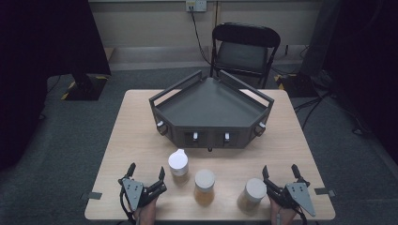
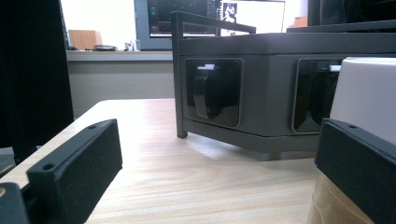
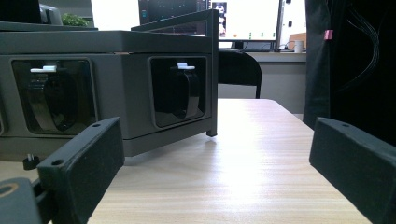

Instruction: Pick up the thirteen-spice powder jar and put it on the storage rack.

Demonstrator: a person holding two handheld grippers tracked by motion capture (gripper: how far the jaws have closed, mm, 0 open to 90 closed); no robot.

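The left gripper (image 1: 146, 175) is resting low at the near left corner of the table (image 1: 141, 122), its jaws spread wide with nothing between them. In the left gripper view the two black jaws are rising from the bottom corners, and bare wood is lying between them; the right-hand jaw is standing just in front of a jar with a white lid (image 2: 369, 93), though whether it is touching the jar cannot be told. In the high view that jar (image 1: 178, 165) is sitting just to the right of the left gripper, its lid carrying a small tab at the top.

The right gripper (image 1: 280, 173) is sitting at the near right corner, its jaws likewise released and gripping nothing. In the right gripper view its jaws are framing an open stretch of table. Just to its left in the high view, a second jar (image 1: 252, 193) with a pale lid is standing near the front edge.

Between the two grippers, a third jar (image 1: 204, 186) is standing upright, apart from the other two; all three are showing brownish contents below their lids.

Beyond the jars, a dark grey tray (image 1: 211, 101) with raised rails is occupying the middle of the table. Behind the table a black folding chair (image 1: 244, 49) is standing on the carpet.
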